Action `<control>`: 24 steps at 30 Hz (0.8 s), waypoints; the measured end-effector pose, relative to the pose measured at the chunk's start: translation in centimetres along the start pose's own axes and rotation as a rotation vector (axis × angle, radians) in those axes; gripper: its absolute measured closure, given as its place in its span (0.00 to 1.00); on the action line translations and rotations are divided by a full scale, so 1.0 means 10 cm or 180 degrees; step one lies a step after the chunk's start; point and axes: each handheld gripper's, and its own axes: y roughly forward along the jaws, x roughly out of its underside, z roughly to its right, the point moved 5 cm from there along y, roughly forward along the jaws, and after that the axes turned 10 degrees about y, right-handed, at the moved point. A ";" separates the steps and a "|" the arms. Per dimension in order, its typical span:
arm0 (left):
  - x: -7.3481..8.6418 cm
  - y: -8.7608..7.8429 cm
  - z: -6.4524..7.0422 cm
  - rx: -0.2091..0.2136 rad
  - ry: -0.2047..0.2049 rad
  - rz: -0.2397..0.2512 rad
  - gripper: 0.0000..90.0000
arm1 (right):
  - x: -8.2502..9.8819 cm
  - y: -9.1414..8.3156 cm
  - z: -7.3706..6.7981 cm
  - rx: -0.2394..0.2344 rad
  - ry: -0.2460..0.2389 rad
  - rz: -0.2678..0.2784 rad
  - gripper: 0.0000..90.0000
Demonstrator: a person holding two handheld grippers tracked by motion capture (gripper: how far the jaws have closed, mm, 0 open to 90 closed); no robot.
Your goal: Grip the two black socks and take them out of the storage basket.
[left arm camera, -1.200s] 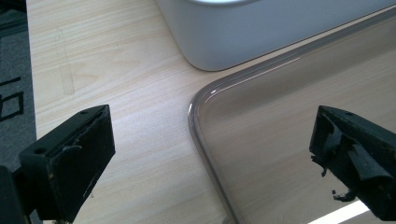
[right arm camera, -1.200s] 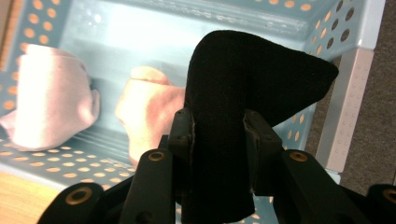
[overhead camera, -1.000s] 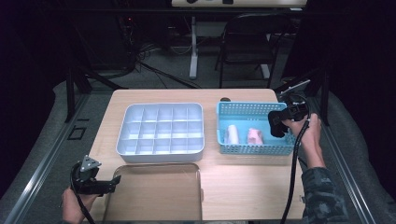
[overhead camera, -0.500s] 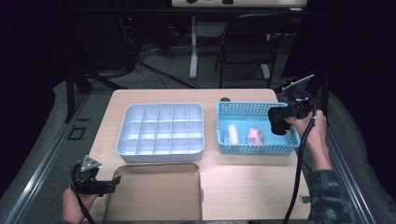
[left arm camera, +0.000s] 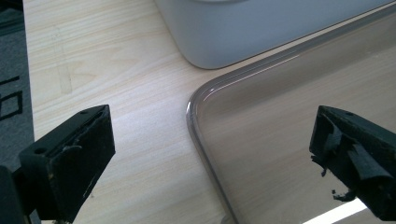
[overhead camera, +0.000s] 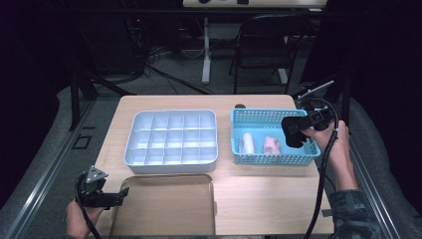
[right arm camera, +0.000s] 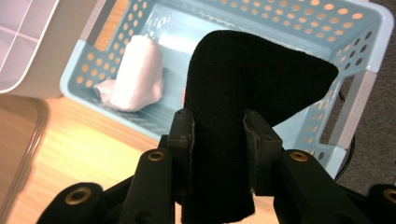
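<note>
My right gripper (overhead camera: 294, 133) is shut on a black sock (overhead camera: 293, 135), held above the right end of the light blue basket (overhead camera: 259, 117). In the right gripper view the black sock (right arm camera: 243, 88) stands up between the pressed pads of the right gripper (right arm camera: 217, 135). A white rolled sock (overhead camera: 247, 143) and a pink rolled sock (overhead camera: 270, 145) lie in the basket (right arm camera: 84, 60). My left gripper (overhead camera: 119, 194) rests at the near left, open, by the corner of a clear tray (overhead camera: 164, 206). The left gripper (left arm camera: 210, 140) straddles the tray's rim (left arm camera: 194, 116) with nothing between its jaws.
A white compartment box (overhead camera: 171, 139) with several cells stands in the middle of the wooden table (overhead camera: 259, 199). Its corner (left arm camera: 224, 37) lies just beyond the tray. A chair (overhead camera: 259, 50) and cables lie on the floor behind the table.
My right gripper has lifted the black sock up out of the basket and drawn it slightly right. The left gripper has stayed where it was.
</note>
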 end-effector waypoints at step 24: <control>-0.02 0.01 0.05 0.0039 0.0053 0.0017 0.00 | 0.42 -0.01 -0.34 -0.0244 -0.0219 0.0042 0.75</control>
